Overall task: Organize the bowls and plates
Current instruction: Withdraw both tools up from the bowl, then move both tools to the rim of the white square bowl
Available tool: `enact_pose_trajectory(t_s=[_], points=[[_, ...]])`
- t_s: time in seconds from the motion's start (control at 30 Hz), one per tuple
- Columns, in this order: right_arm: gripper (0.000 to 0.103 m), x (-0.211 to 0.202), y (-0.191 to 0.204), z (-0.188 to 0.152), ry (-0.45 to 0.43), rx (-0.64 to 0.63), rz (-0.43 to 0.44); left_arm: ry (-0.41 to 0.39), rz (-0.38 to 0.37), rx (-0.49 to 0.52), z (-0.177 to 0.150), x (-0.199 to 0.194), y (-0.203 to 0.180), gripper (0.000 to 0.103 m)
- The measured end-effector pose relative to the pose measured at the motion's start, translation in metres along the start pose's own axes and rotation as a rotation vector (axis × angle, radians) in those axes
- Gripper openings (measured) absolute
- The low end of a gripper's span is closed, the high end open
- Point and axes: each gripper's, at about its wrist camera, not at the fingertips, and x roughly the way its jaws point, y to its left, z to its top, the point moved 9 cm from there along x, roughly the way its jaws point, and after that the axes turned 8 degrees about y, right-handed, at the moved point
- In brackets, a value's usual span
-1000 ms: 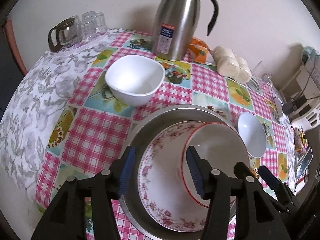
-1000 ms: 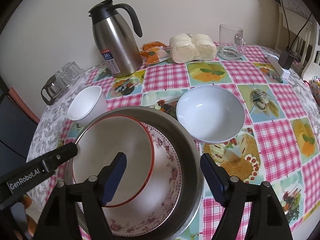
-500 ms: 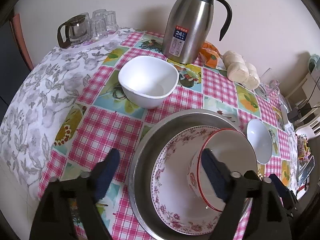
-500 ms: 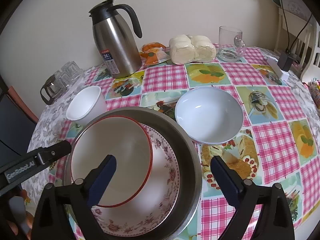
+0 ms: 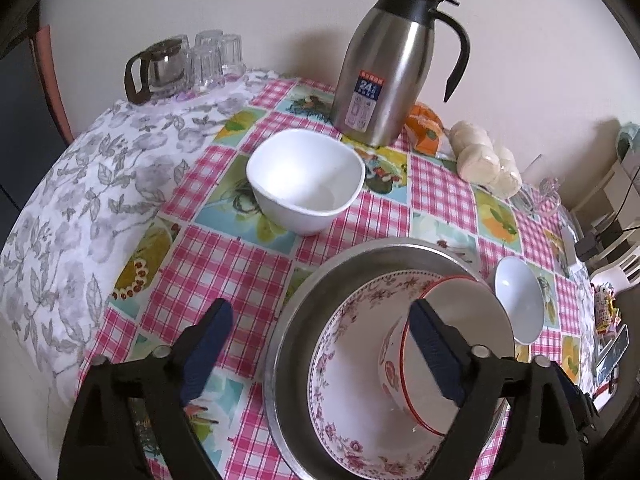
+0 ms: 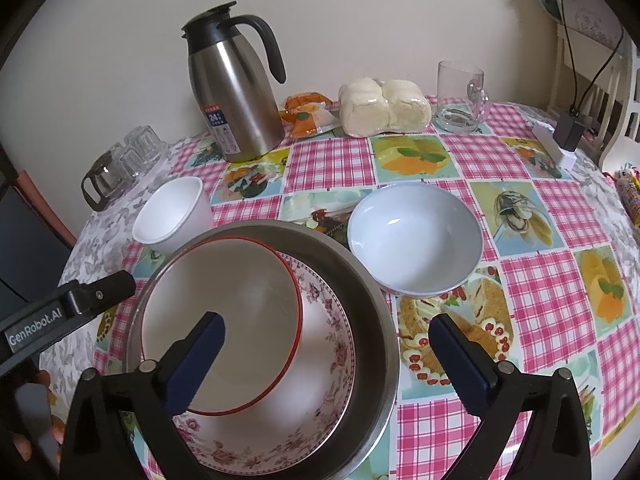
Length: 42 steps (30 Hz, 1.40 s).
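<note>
Both grippers let go: left gripper (image 5: 320, 350) and right gripper (image 6: 326, 354) jaws opening wide, nothing clamped. Red-rimmed bowl (image 6: 220, 324) now sits tilted in the floral plate (image 6: 320, 380) inside the steel basin (image 6: 372, 304) at the counter's near edge. Two white bowls left to stack, I'd say.

Bare cloth (image 5: 224, 264) between white bowl (image 5: 306, 180) and steel basin (image 5: 288, 344)

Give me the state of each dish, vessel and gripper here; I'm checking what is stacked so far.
Steel basin: upright, holds the stack.
Floral plate: lying in the basin.
Red-rimmed bowl: tilted inside the plate.
Square white bowl: upright, empty, apart.
Round white bowl: upright, empty, beside the basin.
Thermos jug: upright, lid shut.
Glass mug: upright, empty.
Left gripper: opening, holding nothing.
Right gripper: opening, holding nothing.
</note>
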Motion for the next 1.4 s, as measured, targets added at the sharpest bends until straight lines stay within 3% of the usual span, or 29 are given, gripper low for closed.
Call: enact_pose_trajectory(t_s=[0.2,0.5,0.67,0.8,1.17,1.4], points=[[0.103,-0.009,0.001,0.003,-0.045,-0.006,0.013,-0.057,-0.043,-0.012,0.005,-0.007,-0.003,0.098],[0.103,-0.022,-0.009,0.006,-0.069,0.012,0.04,-0.207,-0.082,0.032,0.018,-0.029,-0.02,0.098],[0.103,-0.033,-0.017,0.015,-0.105,0.019,0.034,-0.162,-0.114,0.088,0.024,-0.027,-0.039,0.098],[0.103,-0.035,-0.021,0.019,-0.104,0.008,0.033,-0.094,-0.152,0.077,0.033,-0.023,-0.05,0.098],[0.103,-0.037,-0.024,0.038,-0.07,-0.032,0.049,-0.171,-0.073,0.161,0.094,-0.056,-0.088,0.098],[0.103,-0.045,-0.019,0.079,-0.073,-0.058,0.039,-0.164,-0.061,0.124,0.123,-0.053,-0.079,0.098]])
